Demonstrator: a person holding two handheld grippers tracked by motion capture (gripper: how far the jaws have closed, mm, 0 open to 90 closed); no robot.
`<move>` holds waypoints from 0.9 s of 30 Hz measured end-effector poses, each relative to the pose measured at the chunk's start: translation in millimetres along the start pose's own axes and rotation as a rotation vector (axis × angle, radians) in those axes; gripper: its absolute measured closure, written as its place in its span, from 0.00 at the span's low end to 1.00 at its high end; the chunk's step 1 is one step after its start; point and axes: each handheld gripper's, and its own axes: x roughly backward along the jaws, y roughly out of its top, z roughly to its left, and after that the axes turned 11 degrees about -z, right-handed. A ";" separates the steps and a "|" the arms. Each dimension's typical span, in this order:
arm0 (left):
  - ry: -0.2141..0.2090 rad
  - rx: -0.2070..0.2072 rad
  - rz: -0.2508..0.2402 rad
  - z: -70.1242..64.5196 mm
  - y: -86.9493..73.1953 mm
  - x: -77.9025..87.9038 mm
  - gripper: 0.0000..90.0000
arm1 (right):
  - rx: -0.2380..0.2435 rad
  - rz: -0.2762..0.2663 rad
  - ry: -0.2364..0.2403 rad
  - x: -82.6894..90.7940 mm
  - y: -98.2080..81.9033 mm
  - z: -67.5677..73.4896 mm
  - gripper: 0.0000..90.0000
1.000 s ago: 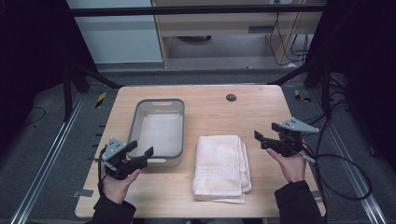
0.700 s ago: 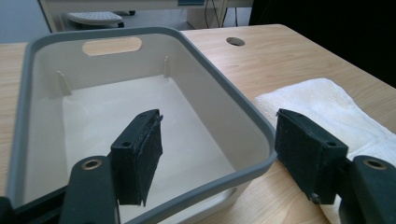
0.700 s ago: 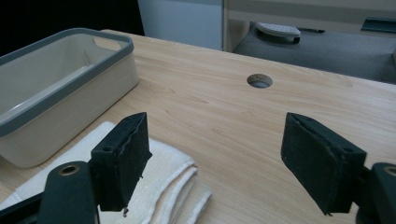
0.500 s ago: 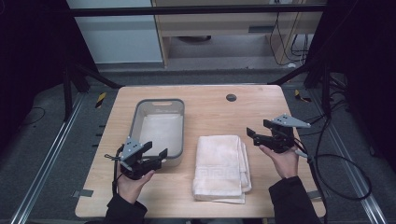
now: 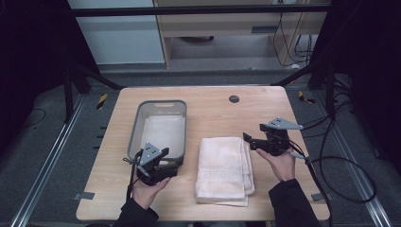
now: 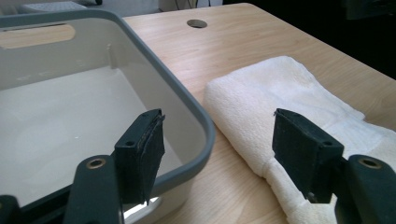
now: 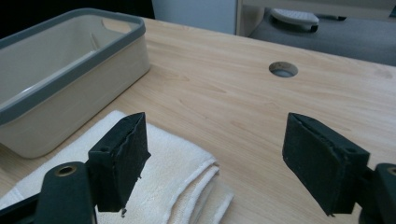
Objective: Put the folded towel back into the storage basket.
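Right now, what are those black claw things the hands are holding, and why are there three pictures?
A person holds a grabbing tool in each hand: the left gripper and the right gripper. One camera looks down from above. The other two ride on the tools and look along their black jaws. On the wooden table sit a grey-rimmed tub and, beside it, a folded white towel. Both tools are open and hold nothing. The left one's jaws have just been closing a little, with nothing pinched between them. Both point toward the towel.
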 end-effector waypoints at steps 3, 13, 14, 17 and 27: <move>-0.017 -0.002 0.011 -6.4 -2.9 -3.4 0.38 | 0.008 0.016 0.003 -3.6 -3.0 2.1 0.25; -0.064 -0.008 0.059 -26.1 -14.6 -13.9 0.39 | 0.018 0.086 0.043 -18.7 -14.8 7.4 0.24; -0.064 -0.008 0.059 -26.1 -14.6 -13.9 0.39 | 0.018 0.086 0.043 -18.7 -14.8 7.4 0.24; -0.072 -0.021 0.076 -29.9 -19.4 -17.7 0.40 | 0.015 0.099 0.048 -21.1 -17.4 9.2 0.26; -0.090 -0.036 0.128 -38.8 -31.6 -27.1 0.39 | 0.000 0.125 0.056 -27.6 -28.6 7.0 0.27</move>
